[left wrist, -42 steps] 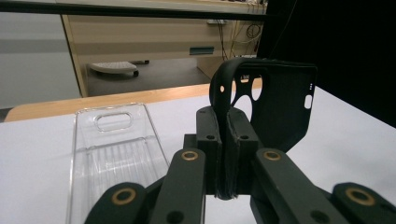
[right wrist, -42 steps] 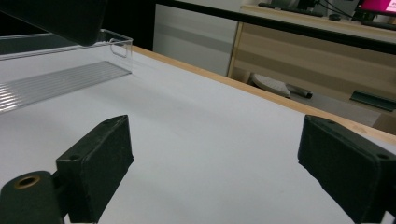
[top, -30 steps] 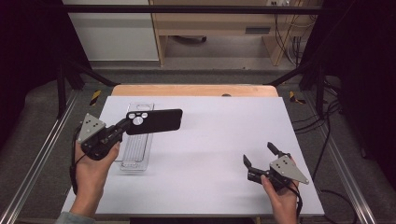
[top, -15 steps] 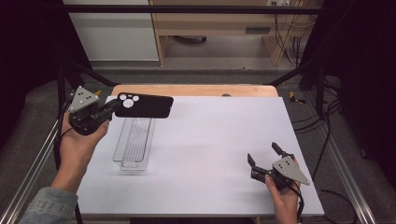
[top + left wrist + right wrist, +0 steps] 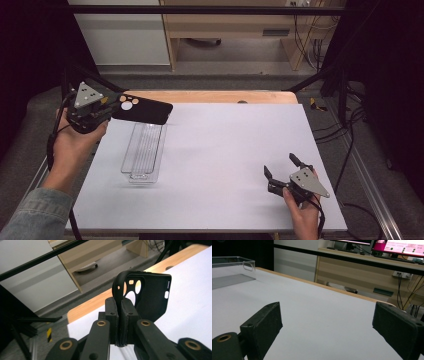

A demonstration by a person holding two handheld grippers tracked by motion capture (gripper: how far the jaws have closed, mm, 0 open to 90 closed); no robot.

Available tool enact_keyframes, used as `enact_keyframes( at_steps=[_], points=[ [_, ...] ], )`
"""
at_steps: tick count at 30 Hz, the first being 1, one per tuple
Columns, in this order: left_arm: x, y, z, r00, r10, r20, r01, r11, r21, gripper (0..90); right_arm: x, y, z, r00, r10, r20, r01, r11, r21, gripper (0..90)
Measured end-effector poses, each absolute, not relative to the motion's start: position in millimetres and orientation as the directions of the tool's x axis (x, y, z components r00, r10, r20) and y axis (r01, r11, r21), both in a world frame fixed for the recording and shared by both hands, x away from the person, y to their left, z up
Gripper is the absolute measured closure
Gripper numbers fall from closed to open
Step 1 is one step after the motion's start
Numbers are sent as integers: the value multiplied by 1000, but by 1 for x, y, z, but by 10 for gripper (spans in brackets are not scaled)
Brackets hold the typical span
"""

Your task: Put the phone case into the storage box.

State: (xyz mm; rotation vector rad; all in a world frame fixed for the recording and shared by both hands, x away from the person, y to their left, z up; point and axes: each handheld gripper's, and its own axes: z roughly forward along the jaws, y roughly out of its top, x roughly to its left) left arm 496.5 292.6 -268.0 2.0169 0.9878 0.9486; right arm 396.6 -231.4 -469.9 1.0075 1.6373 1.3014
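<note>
Nearest the person, at about five o'clock on the white counter [image 5: 225, 150], the right gripper [image 5: 283, 172] rests low with its fingers [image 5: 262, 325] spread wide apart and nothing between them; it sits where it sat a second ago. Farther in, at about nine o'clock, one clear ribbed plastic tray [image 5: 144, 152] now lies uncovered, since the single black soft phone case [image 5: 142, 110] that hung over it a second ago has been carried up and away toward ten o'clock. The left gripper [image 5: 102, 112] has its fingers [image 5: 128, 315] clamped together on the case's thin edge near the camera cut-outs, holding it clear above the counter's far left corner. Judging by this, the case is being lifted out and taken away from the tray. Count: one case, one tray, two grippers.
</note>
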Motion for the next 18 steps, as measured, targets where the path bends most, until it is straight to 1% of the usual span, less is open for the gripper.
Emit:
enact_keyframes(
  at_steps=[2, 7, 12, 14, 18],
  points=[
    [499, 295, -268, 442, 835, 328, 343, -496, 798, 851, 396, -231, -470, -372, 922, -106, 107, 156, 982, 86],
    [502, 297, -266, 438, 828, 349, 327, -509, 796, 850, 395, -231, -470, -379, 920, -98, 110, 150, 983, 78],
    [506, 294, -266, 443, 812, 380, 329, -541, 774, 851, 395, -229, -470, -389, 917, -90, 112, 144, 983, 75],
    [507, 292, -266, 446, 800, 401, 327, -562, 759, 851, 395, -229, -470, -402, 913, -74, 125, 134, 983, 75],
    [511, 290, -268, 453, 791, 410, 332, -577, 746, 851, 395, -228, -471, -412, 910, -55, 132, 119, 984, 71]
  ],
)
